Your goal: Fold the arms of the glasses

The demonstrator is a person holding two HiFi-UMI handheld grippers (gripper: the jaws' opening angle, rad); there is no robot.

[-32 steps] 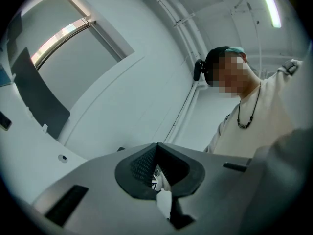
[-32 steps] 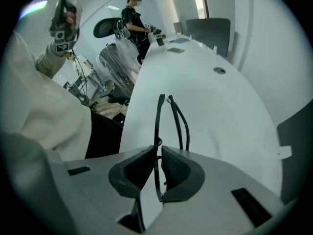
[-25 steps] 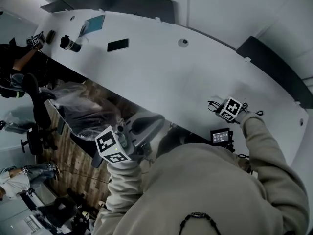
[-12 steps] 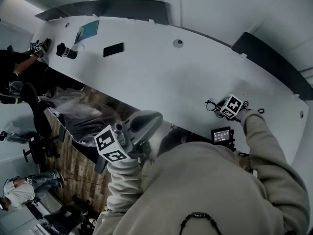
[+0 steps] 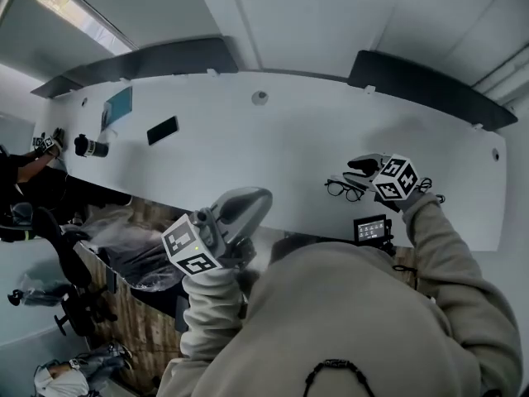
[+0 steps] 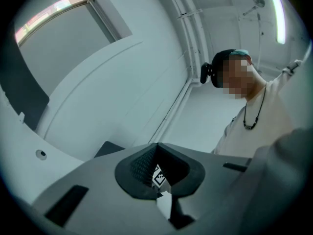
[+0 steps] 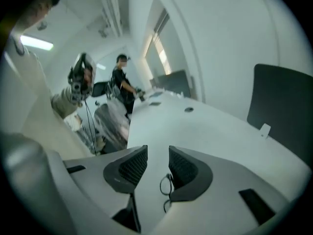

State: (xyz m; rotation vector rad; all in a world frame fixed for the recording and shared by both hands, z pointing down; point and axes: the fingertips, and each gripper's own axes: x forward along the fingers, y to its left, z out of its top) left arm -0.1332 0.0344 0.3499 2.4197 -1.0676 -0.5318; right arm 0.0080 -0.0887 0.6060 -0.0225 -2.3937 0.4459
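At lower left, the left gripper [image 5: 252, 203] is being held out beyond the table's [image 5: 273, 143] near edge, jaws pressed together on nothing. Right of centre, the glasses [image 5: 345, 190] are being left lying on the white top, and just beside them the right gripper [image 5: 364, 165] is being carried with jaws that have just been opening: wide, nothing between them. The arms are being judged folded, though too small to confirm. Bare tabletop is being offered toward the upper left, while the table's edge and a small screen [image 5: 374, 228] are being kept close below.
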